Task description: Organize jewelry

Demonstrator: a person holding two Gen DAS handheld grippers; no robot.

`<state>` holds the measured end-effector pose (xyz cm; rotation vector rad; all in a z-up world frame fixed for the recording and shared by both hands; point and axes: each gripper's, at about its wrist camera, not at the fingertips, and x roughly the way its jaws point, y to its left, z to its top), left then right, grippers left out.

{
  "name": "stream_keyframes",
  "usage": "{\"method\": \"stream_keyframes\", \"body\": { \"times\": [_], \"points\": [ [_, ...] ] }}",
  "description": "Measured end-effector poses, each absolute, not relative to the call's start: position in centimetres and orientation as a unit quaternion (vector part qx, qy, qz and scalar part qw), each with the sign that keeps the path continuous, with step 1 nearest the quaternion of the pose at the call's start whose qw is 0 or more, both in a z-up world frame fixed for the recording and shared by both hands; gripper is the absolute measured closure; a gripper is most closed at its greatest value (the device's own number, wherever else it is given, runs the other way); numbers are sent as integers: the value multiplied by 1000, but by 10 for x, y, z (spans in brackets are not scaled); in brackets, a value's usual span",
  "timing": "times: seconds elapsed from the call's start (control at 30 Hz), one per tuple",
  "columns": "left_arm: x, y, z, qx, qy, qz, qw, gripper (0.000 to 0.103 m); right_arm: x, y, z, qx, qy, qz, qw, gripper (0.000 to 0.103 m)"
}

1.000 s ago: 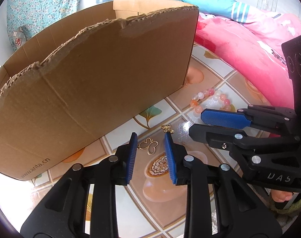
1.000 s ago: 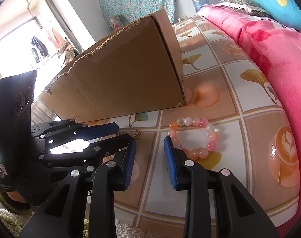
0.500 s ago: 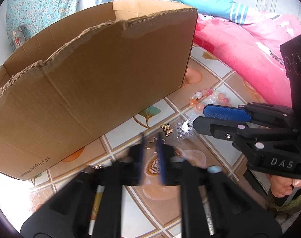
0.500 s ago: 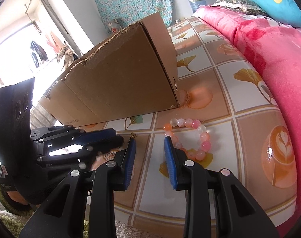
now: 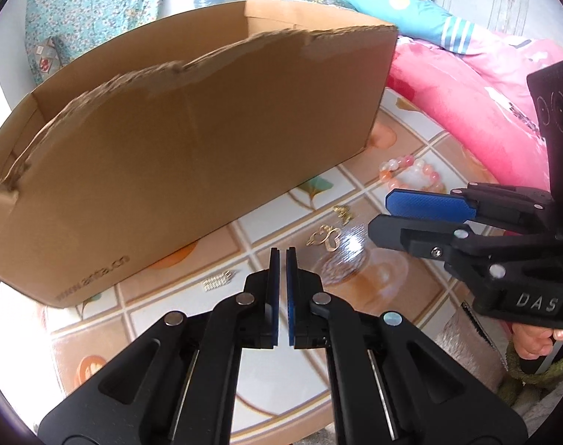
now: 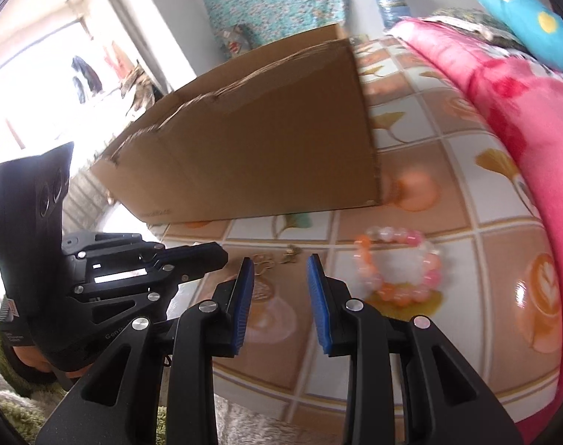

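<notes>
The only clear lettering is "DAS", raised on the black body of the right gripper (image 5: 383, 215). A web address is printed low at the left corner of the cardboard box (image 5: 192, 141); it seems to read "www.anta.cn", though it is blurred. In the right wrist view the left gripper's body shows a few pale letters starting "Gen", and I can't read the rest.

The left gripper (image 5: 282, 252) is clenched on nothing, its blue pads all but meeting above the tablecloth (image 5: 411, 289). The right gripper's jaws stand apart and empty, and a hand (image 5: 533, 341) grips its handle.

The jewelry lies loose on the cloth in front of the box. A gold butterfly-outline charm (image 5: 327, 237) sits just beyond the left gripper's tips, slightly to their right. A smaller gold charm (image 5: 342, 212) lies near it, towards the box. A pink, orange and white beaded bracelet (image 5: 411, 176) lies further right, near the box's right corner and just past the right gripper's tips. A little silvery piece (image 5: 217, 281) lies to the left, close to the box's front wall; I can't tell what it is.

The near wall of the box has a ragged, torn top edge, lower than the back wall. The box fills most of the table's depth, so the free strip runs between its front wall and the table's near edge. A pink quilt (image 5: 477, 111) closes off the right side.
</notes>
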<state>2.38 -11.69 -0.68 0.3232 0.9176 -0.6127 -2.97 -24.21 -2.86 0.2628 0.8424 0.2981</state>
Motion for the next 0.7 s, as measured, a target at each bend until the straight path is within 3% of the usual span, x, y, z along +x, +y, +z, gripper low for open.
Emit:
{"method": "stream_keyframes", "body": {
  "times": [0.5,0.7],
  "points": [
    [24,-94,-10,127,429,-293,845,99,-3,-196,-32,-53,430,187,882,74],
    [25,-94,-11,122,425,-304,844,99,2,-191,-31,-70,446,189,872,83]
  ]
}}
